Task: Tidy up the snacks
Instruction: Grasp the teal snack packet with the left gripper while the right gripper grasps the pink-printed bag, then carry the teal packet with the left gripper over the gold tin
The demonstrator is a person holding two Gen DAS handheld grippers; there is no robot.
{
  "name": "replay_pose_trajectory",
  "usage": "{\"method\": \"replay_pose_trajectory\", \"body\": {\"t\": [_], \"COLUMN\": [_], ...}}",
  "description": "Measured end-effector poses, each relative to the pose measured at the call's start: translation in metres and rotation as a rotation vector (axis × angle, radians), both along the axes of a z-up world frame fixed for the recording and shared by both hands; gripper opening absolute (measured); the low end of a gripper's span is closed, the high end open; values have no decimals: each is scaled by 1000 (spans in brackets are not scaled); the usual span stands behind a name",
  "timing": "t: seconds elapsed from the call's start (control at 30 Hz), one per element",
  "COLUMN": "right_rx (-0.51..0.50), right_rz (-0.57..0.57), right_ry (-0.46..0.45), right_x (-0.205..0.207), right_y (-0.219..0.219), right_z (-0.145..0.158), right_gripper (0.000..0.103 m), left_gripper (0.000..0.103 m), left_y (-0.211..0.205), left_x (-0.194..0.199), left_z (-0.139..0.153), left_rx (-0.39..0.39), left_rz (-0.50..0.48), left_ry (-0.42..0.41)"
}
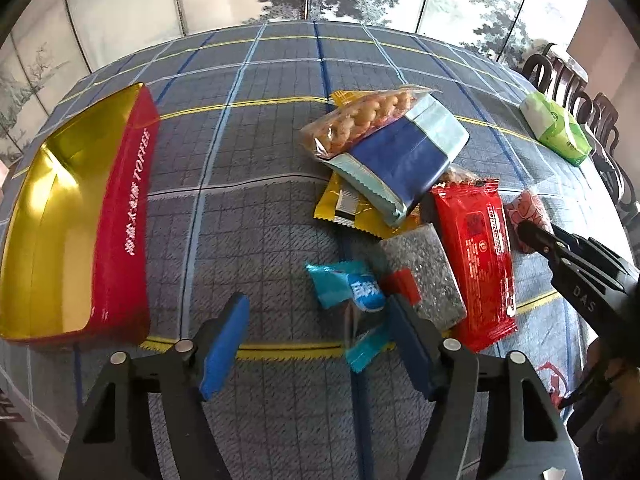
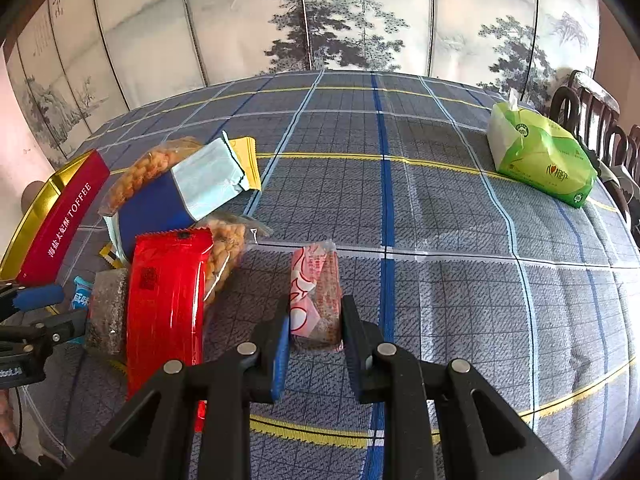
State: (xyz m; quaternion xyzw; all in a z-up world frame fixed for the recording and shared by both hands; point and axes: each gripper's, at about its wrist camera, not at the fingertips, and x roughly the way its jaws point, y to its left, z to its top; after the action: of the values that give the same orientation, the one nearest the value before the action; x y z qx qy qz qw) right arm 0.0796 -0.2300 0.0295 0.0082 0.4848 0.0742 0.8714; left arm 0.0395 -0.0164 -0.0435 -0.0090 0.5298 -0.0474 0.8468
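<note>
The right gripper (image 2: 314, 344) was seen with its fingers narrowed onto a pink-and-white snack packet (image 2: 316, 296), one blue-padded finger (image 2: 280, 354) pressed against each long side of the packet's near end. The packet lay on the plaid tablecloth (image 2: 460, 280), its long axis running straight away from the gripper, in line with the fingers. In the left wrist view the same packet (image 1: 528, 216) was seen just right of a red wrapper (image 1: 474, 256), with the right gripper's black tip over its near end.

The left gripper (image 1: 316, 344) was held wide apart, nothing clamped between its fingers (image 1: 222, 346). Its right finger stood just beside a small blue candy wrapper (image 1: 348, 290), which lay near it on the cloth; whether it was touched could not be told.

A heap of snacks was piled beyond: a blue-and-pale-green pack (image 1: 400, 160) resting across a bag of peanuts (image 1: 360, 120) and a yellow sachet (image 1: 352, 208). A red-and-gold toffee tin (image 1: 80, 224) stood open well to the left, and a green tissue pack (image 2: 540, 156) lay far right.
</note>
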Motion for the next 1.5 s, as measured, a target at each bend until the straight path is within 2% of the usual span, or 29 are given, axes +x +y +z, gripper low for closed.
{"method": "replay_pose_trajectory", "body": {"t": [0.23,0.3,0.37,0.77,1.03,1.23,1.5], "right_rx": [12,15,14,-1,-13,-27,-35], "right_rz": [-8,-11,-12,-23,-28,-37,-58], "right_ry": [1,2,2,19,24,29,40], "right_x": [0,-1,-1,0,0,0,2], "right_y": [-1,-1,-1,2,4,6,8], "right_z": [0,0,0,0,0,1,1], "right_gripper": [24,24,24,24,23,23,23], "left_gripper": [43,32,27,26,26,26,26], "left_y": [-3,-3,-3,9,28,62,132], "left_x": [5,4,4,-4,-9,-3,8], "left_z": [-8,-7,-7,7,36,57,52], "left_rx": [-15,-13,-18,-16,-29,2,42], "left_rz": [-19,-27,-30,-26,-8,60,215], "left_ry": [22,14,10,-20,-79,-134,-131]}}
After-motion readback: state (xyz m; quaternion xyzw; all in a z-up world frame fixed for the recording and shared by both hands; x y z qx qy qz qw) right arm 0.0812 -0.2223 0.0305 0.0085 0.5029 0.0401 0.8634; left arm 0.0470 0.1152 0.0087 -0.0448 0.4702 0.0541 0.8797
